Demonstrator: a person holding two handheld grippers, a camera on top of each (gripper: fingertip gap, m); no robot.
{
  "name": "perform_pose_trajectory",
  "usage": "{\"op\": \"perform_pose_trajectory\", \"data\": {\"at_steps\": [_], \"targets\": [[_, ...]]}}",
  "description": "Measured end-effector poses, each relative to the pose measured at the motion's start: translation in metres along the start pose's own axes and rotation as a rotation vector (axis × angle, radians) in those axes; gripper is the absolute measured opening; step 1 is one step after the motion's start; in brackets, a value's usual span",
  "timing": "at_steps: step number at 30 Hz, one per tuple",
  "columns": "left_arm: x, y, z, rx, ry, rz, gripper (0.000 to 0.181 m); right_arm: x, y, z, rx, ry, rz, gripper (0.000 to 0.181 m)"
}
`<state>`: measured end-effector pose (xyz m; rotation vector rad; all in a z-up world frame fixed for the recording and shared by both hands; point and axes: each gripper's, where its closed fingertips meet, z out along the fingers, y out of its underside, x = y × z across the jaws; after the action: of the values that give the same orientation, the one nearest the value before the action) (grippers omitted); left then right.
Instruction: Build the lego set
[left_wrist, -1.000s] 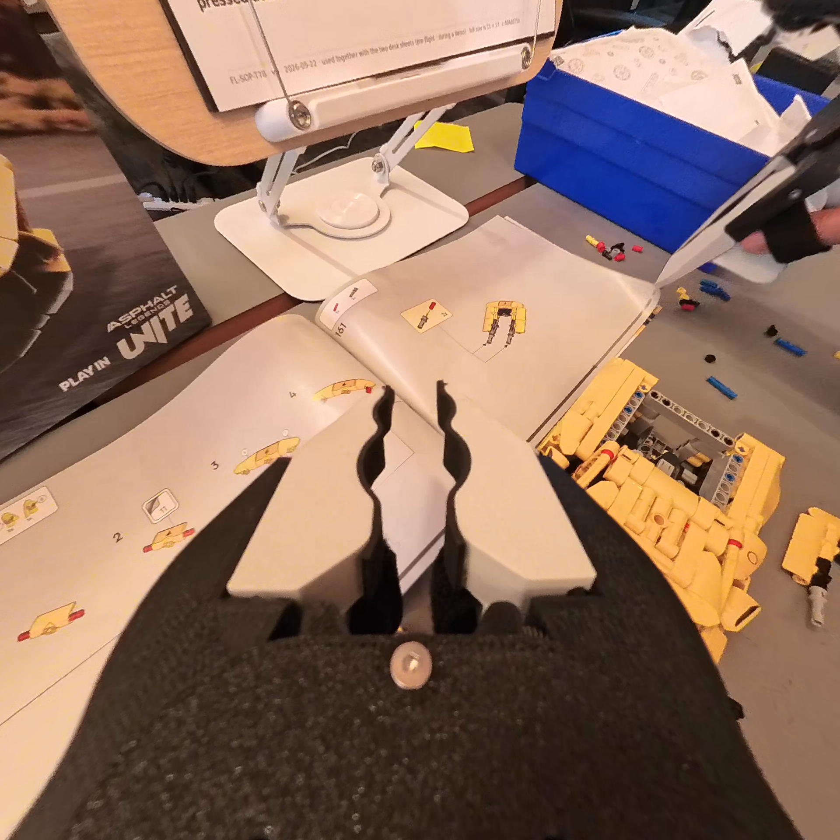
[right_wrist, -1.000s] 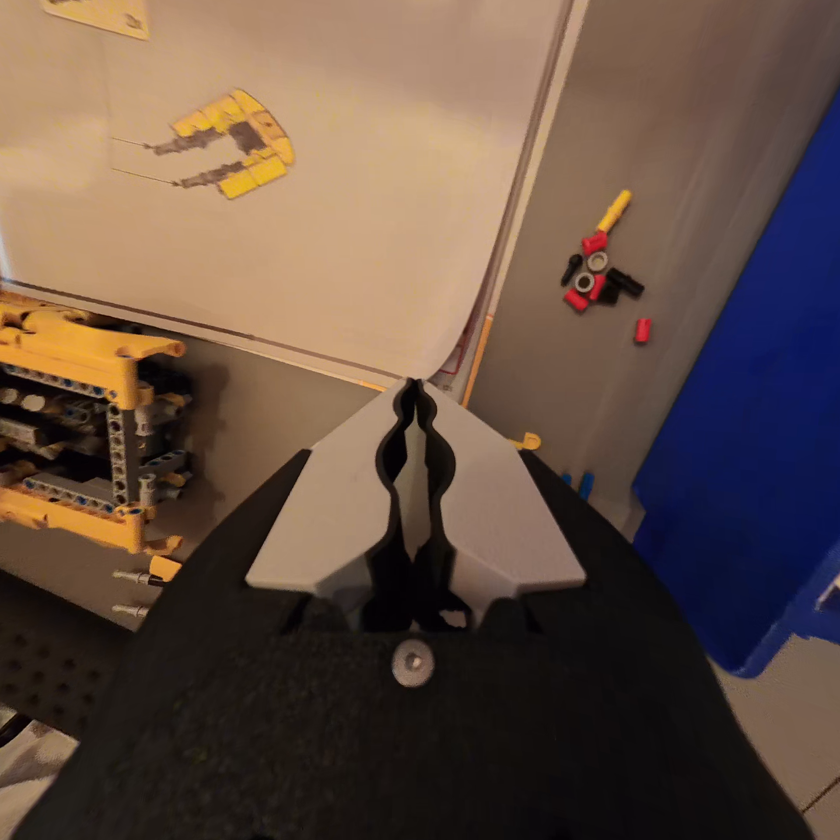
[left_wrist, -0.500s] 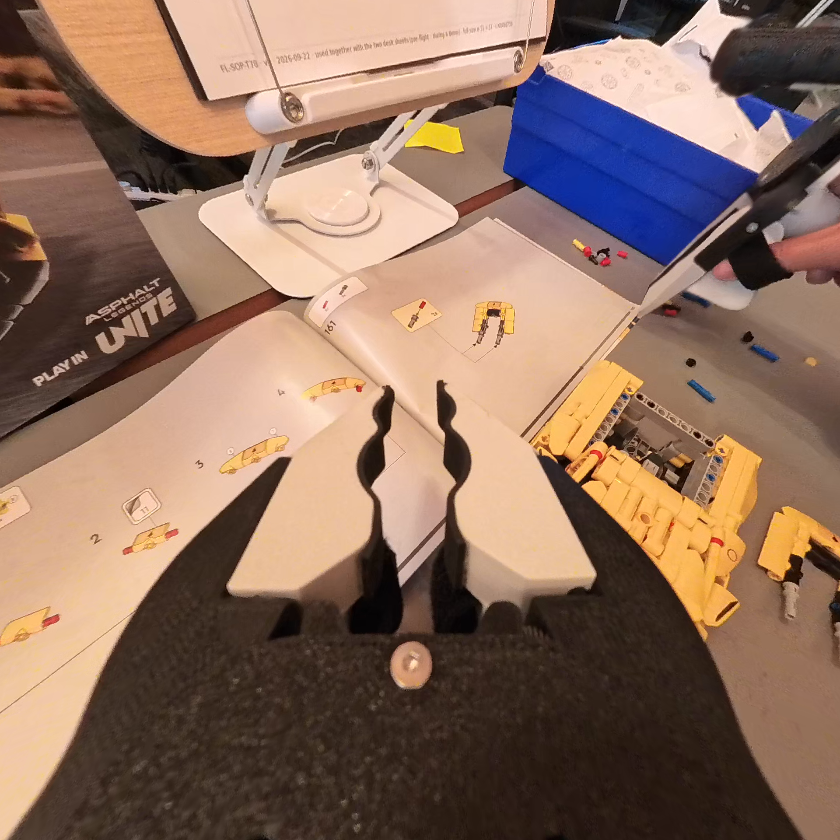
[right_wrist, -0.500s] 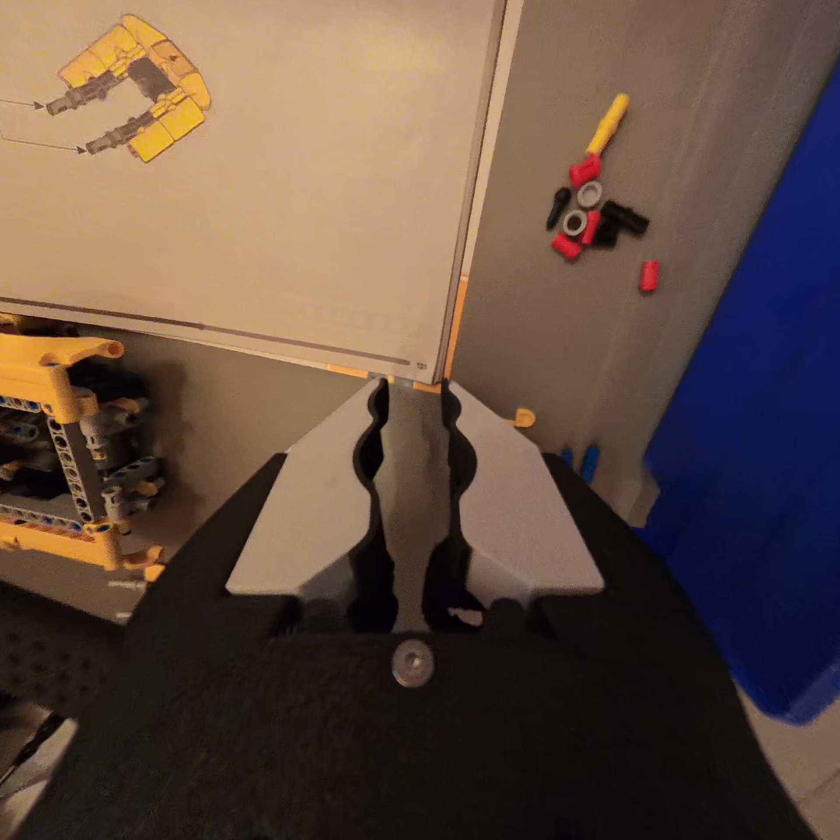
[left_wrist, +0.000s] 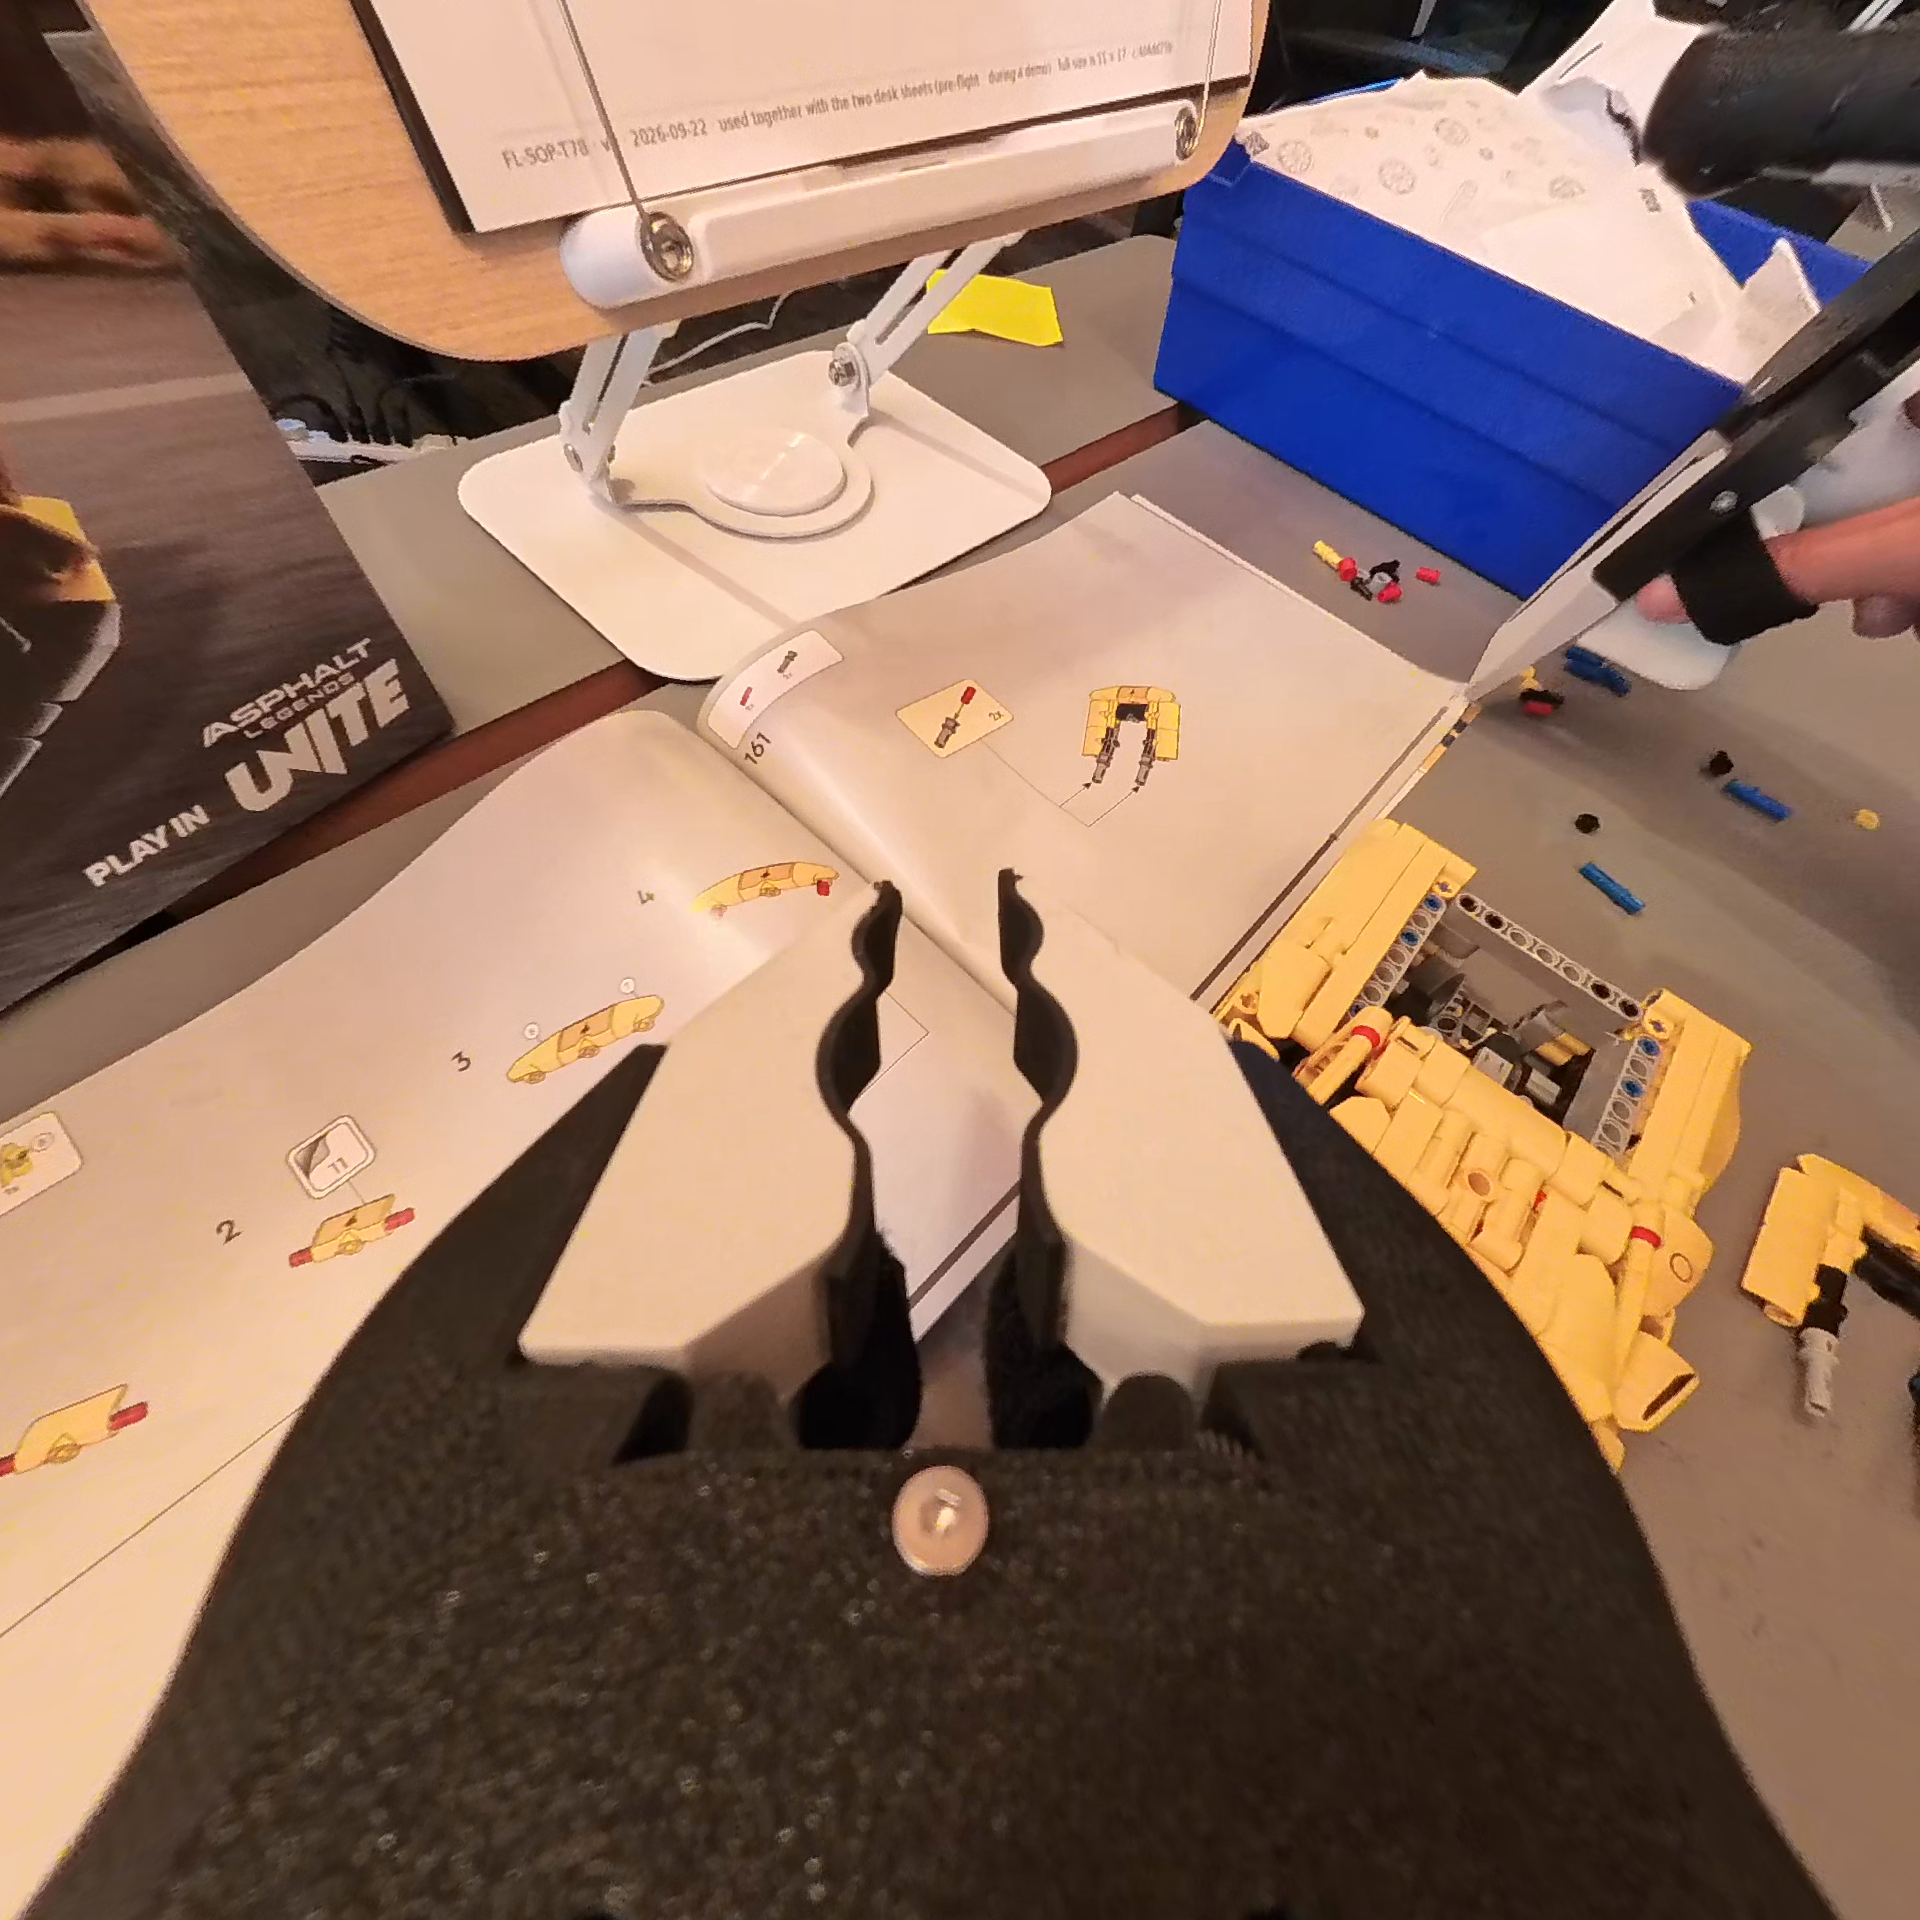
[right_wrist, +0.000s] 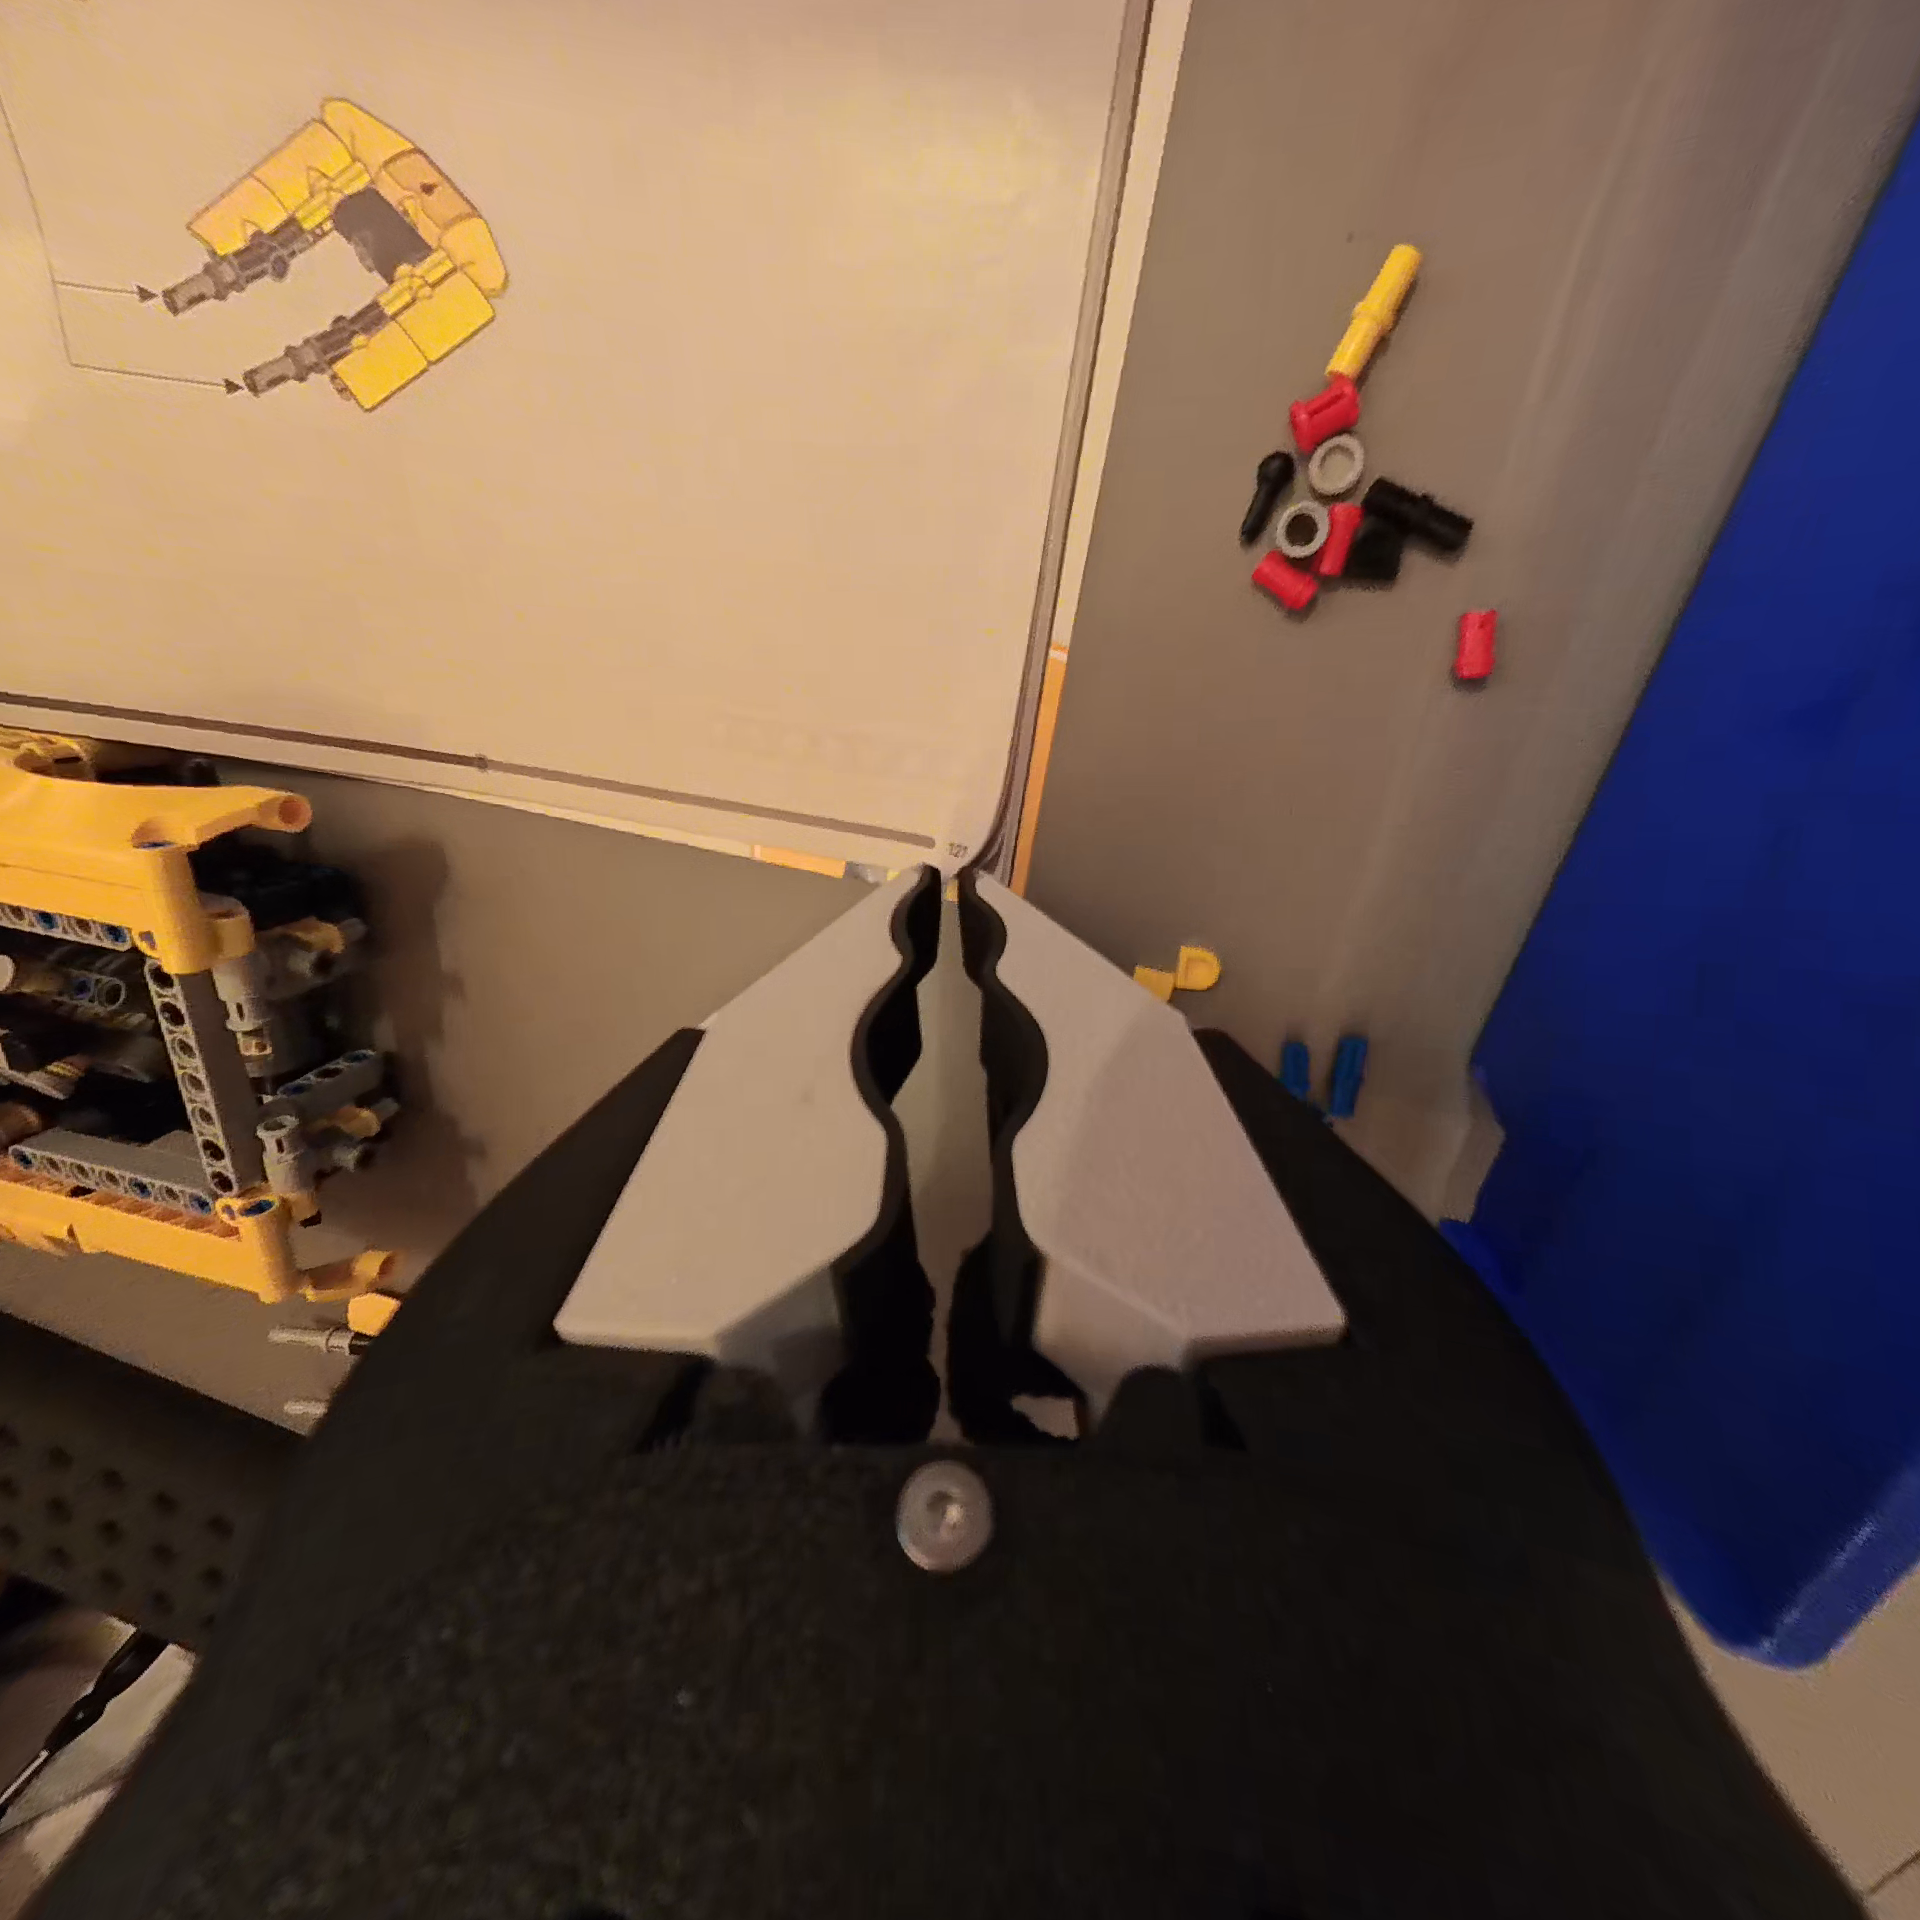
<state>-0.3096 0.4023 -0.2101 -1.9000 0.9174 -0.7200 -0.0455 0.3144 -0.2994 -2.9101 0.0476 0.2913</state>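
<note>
Left wrist view: the left gripper (left_wrist: 940, 894) hovers, jaws apart and empty, over the open instruction booklet (left_wrist: 1091, 644) lying mid-bench. The partly built yellow lego model (left_wrist: 1455, 1122) sits against the booklet's right edge. At the bench's far right corner a blue bin (left_wrist: 1403, 343) holds white printed paper bags.

Right wrist view: the right gripper (right_wrist: 948, 883) has its tips nearly together at the booklet's (right_wrist: 727, 416) near right page corner; whether paper is pinched, I cannot tell. Loose pins (right_wrist: 1340, 488) lie between the booklet and the bin (right_wrist: 1714, 935). Turning the page well likely means nipping one sheet only and lifting slowly, clear of the model (right_wrist: 156, 1039).
</note>
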Motion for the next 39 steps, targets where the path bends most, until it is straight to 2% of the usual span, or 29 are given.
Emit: {"op": "perform_pose_trajectory", "data": {"at_steps": [11, 18, 22, 24, 27, 30, 35, 39], "targets": [[0.001, 0.0, 0.0, 0.0, 0.002, 0.002, 0.019, 0.006, -0.001, 0.006, 0.006, -0.026, 0.047, 0.002], [0.007, -0.002, 0.0, 0.014, 0.049, -0.039, 0.019, -0.004, -0.009, -0.005, 0.035, -0.002, -0.051, 0.0], [0.015, -0.003, 0.001, 0.026, 0.137, -0.131, 0.021, -0.043, -0.025, -0.025, 0.13, -0.024, -0.227, 0.0], [0.027, -0.005, 0.001, 0.037, 0.239, -0.209, 0.026, -0.076, -0.032, -0.032, 0.182, -0.064, -0.338, 0.0], [0.042, -0.015, -0.004, 0.081, 0.394, -0.368, 0.03, -0.123, -0.037, -0.032, 0.232, -0.045, -0.52, 0.0], [0.046, -0.024, -0.009, 0.125, 0.488, -0.491, 0.032, -0.173, -0.037, -0.025, 0.272, -0.029, -0.686, 0.0], [0.047, -0.018, -0.004, 0.09, 0.515, -0.541, 0.034, -0.235, -0.035, -0.012, 0.372, 0.041, -0.932, 0.0], [0.045, -0.008, 0.003, 0.046, 0.508, -0.563, 0.033, -0.258, -0.029, -0.013, 0.428, 0.035, -1.037, 0.0]]}}
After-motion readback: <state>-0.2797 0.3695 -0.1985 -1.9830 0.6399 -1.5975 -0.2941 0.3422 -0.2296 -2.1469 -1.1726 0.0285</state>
